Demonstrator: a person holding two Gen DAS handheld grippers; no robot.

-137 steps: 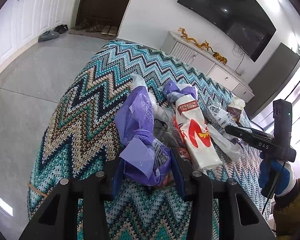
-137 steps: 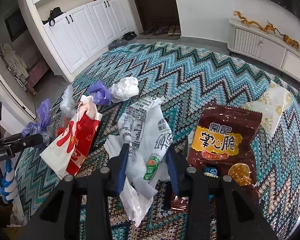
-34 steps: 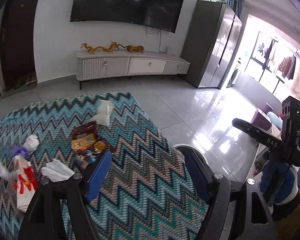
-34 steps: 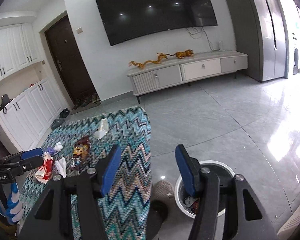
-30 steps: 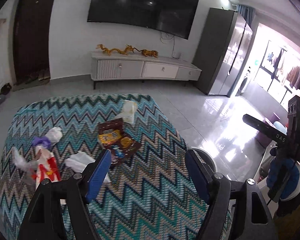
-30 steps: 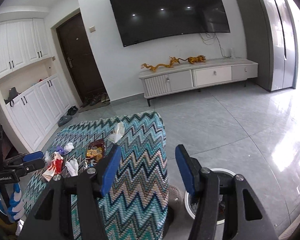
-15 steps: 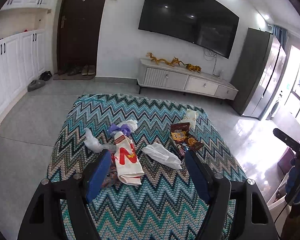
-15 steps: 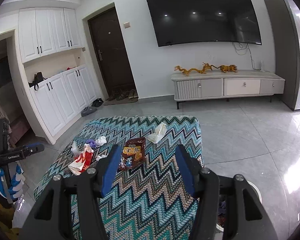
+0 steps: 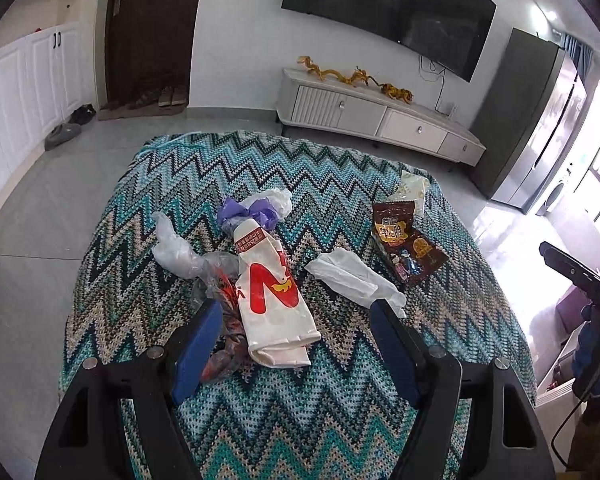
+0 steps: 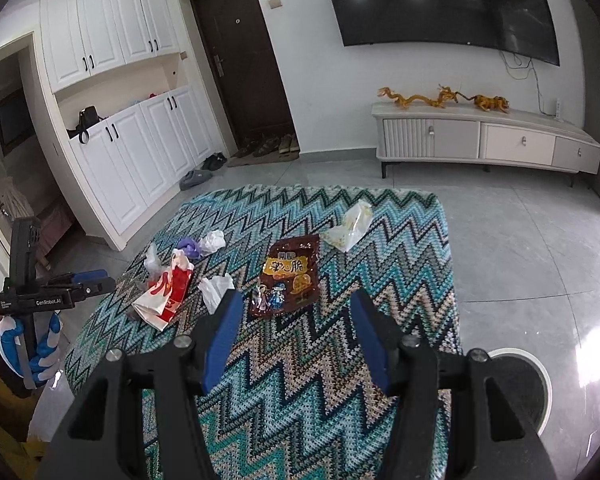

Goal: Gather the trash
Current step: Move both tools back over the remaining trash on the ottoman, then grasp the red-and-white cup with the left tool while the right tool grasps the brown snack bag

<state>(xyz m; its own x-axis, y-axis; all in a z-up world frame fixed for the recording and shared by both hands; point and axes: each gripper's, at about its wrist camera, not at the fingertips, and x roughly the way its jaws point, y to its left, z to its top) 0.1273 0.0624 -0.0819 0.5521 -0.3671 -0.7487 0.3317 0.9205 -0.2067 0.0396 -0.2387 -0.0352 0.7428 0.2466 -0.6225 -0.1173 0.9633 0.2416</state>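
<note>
Trash lies on a zigzag-patterned table cover (image 9: pixel 300 400): a white and red paper bag (image 9: pixel 270 292), a clear plastic bag (image 9: pixel 176 252), a purple and white crumpled bag (image 9: pixel 252 210), a white plastic bag (image 9: pixel 352 276), a brown snack packet (image 9: pixel 406 246) and a pale wrapper (image 9: pixel 412 188). My left gripper (image 9: pixel 296 344) is open and empty, hovering above the paper bag's near end. My right gripper (image 10: pixel 296 332) is open and empty, above the cover just short of the snack packet (image 10: pixel 290 276). The paper bag (image 10: pixel 164 296) lies to its left.
A white-rimmed trash bin (image 10: pixel 520 384) stands on the tiled floor right of the table. A white TV cabinet (image 10: pixel 484 140) lines the far wall under a TV. White cupboards (image 10: pixel 112 120), a dark door and shoes are at the back left.
Both grippers let go of the bags they held, swung to the bin with jaws open, then swung back over the table. The purple bag and the printed white bag are gone from the table.
</note>
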